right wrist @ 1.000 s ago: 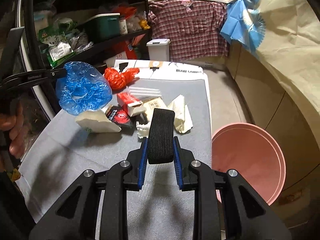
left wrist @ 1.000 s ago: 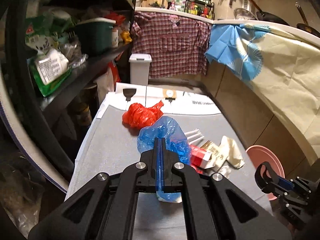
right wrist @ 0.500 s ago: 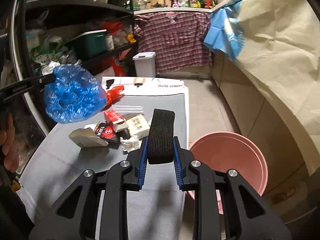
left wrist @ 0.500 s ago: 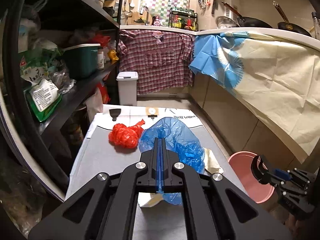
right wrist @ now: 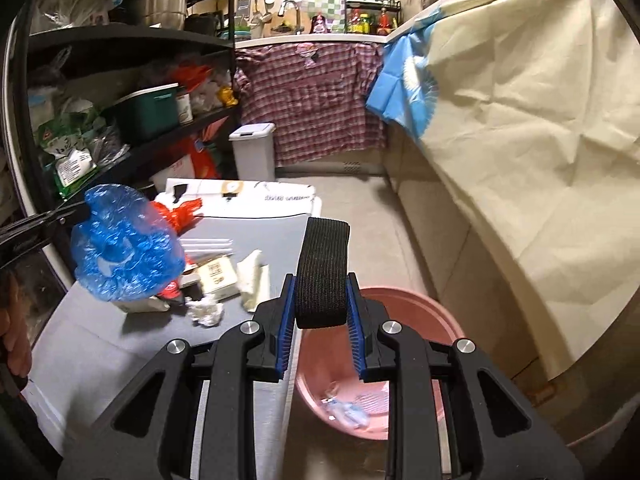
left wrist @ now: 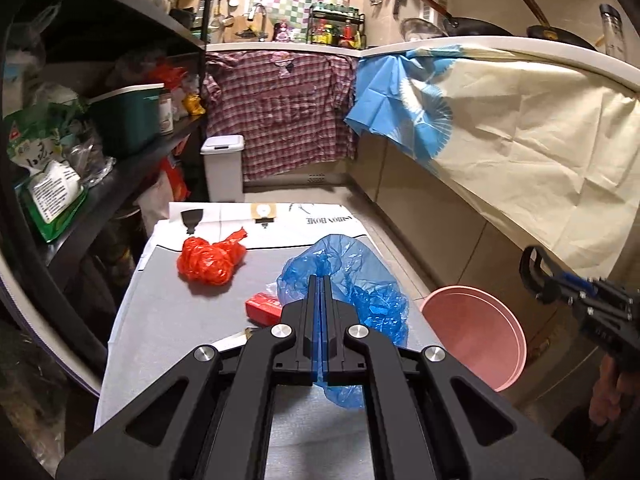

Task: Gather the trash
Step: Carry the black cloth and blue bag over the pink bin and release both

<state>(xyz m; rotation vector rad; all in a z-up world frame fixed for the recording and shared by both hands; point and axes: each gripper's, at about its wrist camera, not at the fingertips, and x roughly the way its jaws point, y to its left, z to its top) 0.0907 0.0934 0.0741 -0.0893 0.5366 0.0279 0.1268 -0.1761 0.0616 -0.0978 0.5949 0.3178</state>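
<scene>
The blue plastic bag (left wrist: 352, 280) hangs pinched in the closed left gripper (left wrist: 321, 280); the right gripper (right wrist: 321, 280) clamps a black band (right wrist: 323, 268).

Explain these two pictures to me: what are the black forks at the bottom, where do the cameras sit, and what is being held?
There is no robot. A person carries a two-finger gripper in each hand, and each has a camera looking along its fingers. The left gripper is shut on a blue plastic bag; the right gripper clamps a black elastic band. On the grey table lie a red bag, a red box, a carton and crumpled paper. A pink basin stands on the floor beside the table.
</scene>
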